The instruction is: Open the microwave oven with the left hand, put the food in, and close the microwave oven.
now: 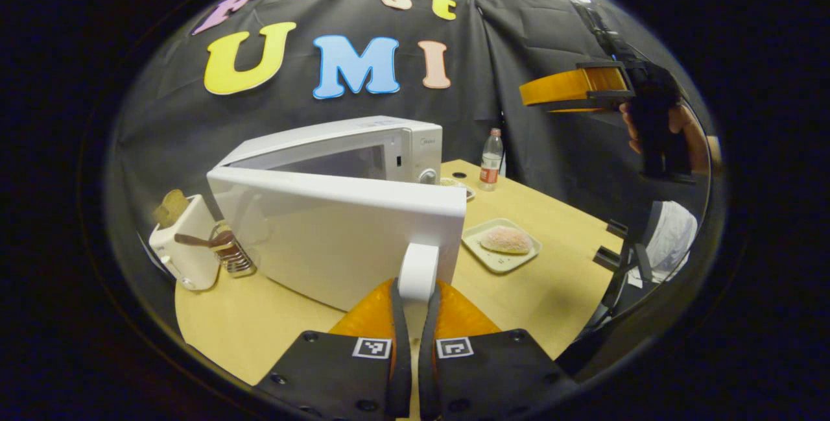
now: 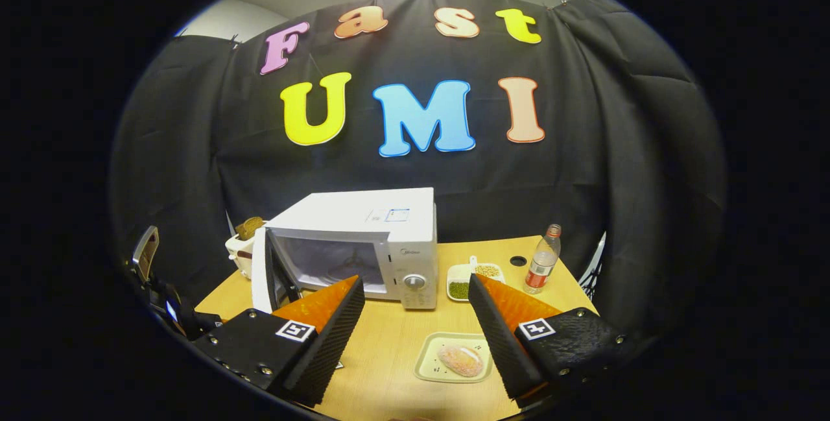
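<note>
Left hand-held gripper (image 1: 415, 304) is pinching the door handle (image 1: 418, 272), both fingers pressing on it; microwave door (image 1: 337, 233) is standing swung open. Right hand-held gripper (image 2: 415, 324) is hanging spread wide, empty, above the food (image 2: 460, 360) lying on its tray (image 2: 428, 362) near the worktop's (image 2: 389, 343) front edge. Microwave (image 2: 382, 226) is sitting farther back, bottle (image 2: 542, 268) to its right.

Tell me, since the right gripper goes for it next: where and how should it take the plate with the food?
Judging by its pose, grip the plate by its raised near rim, coming from above and the table's front edge. It lies flat and shallow, the food fills its middle, and the right gripper hangs open above it.
</note>
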A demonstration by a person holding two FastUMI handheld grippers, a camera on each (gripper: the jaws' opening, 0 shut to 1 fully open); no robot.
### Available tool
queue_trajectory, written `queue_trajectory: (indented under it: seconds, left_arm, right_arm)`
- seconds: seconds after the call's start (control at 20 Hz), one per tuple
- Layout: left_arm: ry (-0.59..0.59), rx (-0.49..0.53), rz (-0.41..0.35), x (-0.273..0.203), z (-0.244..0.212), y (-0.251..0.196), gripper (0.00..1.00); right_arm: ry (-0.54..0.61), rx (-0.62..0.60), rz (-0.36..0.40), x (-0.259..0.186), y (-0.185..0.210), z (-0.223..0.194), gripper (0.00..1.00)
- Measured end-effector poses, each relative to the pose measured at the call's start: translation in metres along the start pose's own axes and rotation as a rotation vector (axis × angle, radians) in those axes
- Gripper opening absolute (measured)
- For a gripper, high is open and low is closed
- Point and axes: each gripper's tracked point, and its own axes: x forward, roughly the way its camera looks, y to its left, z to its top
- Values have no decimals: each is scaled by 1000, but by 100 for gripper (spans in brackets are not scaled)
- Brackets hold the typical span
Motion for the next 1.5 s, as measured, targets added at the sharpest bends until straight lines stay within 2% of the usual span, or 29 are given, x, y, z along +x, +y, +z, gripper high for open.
queue_trajectory:
  seconds: [0.4, 0.6, 0.8, 1.0, 1.15, 1.3, 1.5]
  left_arm:
    - [63, 69, -32, -74, -41, 52, 12]
    - [82, 85, -29, -98, -55, 77, 11]
    - [98, 87, 5, -116, -66, 99, 11]
    - [106, 87, 39, -127, -71, 115, 11]
    - [111, 88, 54, -133, -74, 123, 11]
    - [115, 84, 73, -138, -76, 129, 11]
    - [127, 75, 110, -142, -79, 135, 11]
  right_arm:
    - [24, 7, 36, -3, 44, -15, 98]
    - [69, 22, 4, 14, 30, -46, 98]
    - [179, 69, -47, 37, -3, -84, 98]
    - [352, 41, -107, 59, -46, -135, 98]
    - [477, -15, -72, 69, -60, -172, 98]
    - [593, -85, -75, 84, -88, -211, 99]
    - [713, -97, -53, 92, -102, -249, 99]
